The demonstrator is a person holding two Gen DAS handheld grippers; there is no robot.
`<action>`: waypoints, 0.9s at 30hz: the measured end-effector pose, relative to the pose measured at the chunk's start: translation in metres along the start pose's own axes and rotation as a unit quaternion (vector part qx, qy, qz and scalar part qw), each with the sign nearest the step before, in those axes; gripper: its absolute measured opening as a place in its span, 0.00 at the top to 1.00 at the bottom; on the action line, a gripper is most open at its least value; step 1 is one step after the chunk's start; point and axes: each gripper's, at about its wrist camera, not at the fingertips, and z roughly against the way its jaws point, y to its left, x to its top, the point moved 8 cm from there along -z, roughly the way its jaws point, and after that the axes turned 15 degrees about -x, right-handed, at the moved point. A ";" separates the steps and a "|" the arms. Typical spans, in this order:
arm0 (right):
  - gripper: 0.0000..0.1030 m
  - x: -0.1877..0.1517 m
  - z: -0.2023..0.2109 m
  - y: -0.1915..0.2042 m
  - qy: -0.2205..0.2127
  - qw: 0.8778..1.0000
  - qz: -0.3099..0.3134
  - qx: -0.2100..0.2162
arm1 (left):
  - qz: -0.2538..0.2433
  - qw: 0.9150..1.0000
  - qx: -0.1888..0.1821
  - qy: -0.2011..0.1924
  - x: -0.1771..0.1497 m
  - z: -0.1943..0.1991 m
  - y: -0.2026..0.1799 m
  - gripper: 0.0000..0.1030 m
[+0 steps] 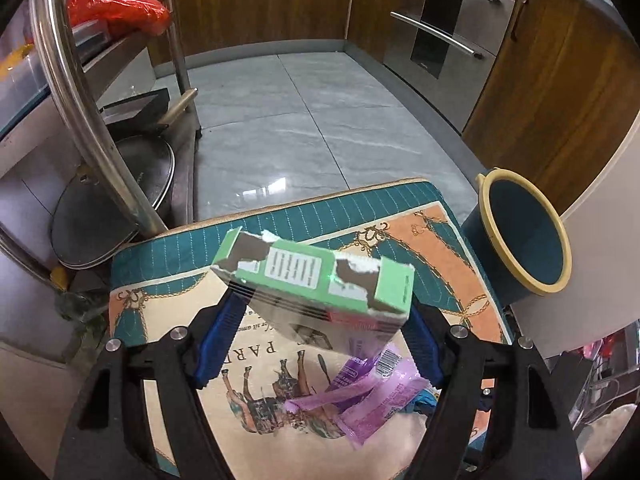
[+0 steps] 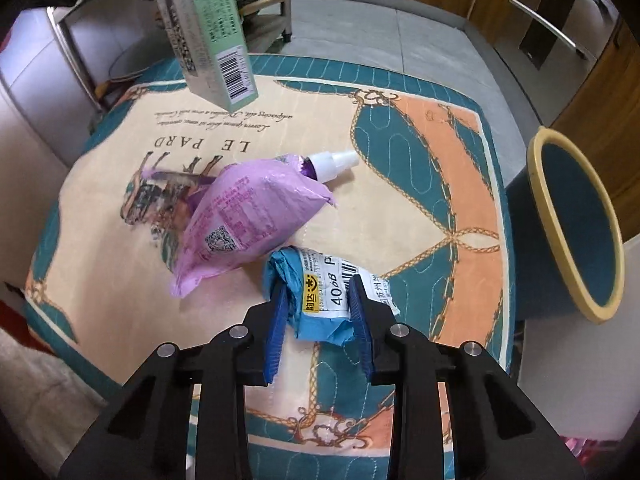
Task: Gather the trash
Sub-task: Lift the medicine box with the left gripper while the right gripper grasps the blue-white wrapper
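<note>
Green and torn at the top, a cardboard box (image 1: 316,280) is up in the air above the counter (image 2: 400,200), pinched between the blue pads of the left hand-held gripper (image 1: 320,312). Its jaws stand wide, one on each side of the box, and they hold it tight. From the right wrist view the same box (image 2: 208,40) hangs high at the top left, with a barcode on its end.

The right hand-held gripper (image 2: 320,300) is down low on the counter. Its jaws are close together and they squeeze a crumpled blue mailing bag (image 2: 316,280) with a white shipping label on it. The bag lies on the cloth near the front edge.

Just beside the blue bag lies a purple snack bag (image 2: 240,224), puffy and wrinkled. Behind it a small bottle with a white spray cap (image 2: 332,164) lies on its side, and its purple body touches the purple bag.

The counter is covered with a quilted cloth in cream, teal and orange, with horses and letters printed on it.

A dark blue bin with a yellow rim (image 2: 576,228) stands on the floor right next to the counter on the right side. Its mouth is open
</note>
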 end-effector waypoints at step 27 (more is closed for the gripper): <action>0.74 0.050 0.069 -0.158 -0.083 0.977 -0.199 -0.003 | -0.081 0.994 -0.010 -0.078 0.024 0.023 -0.062 0.29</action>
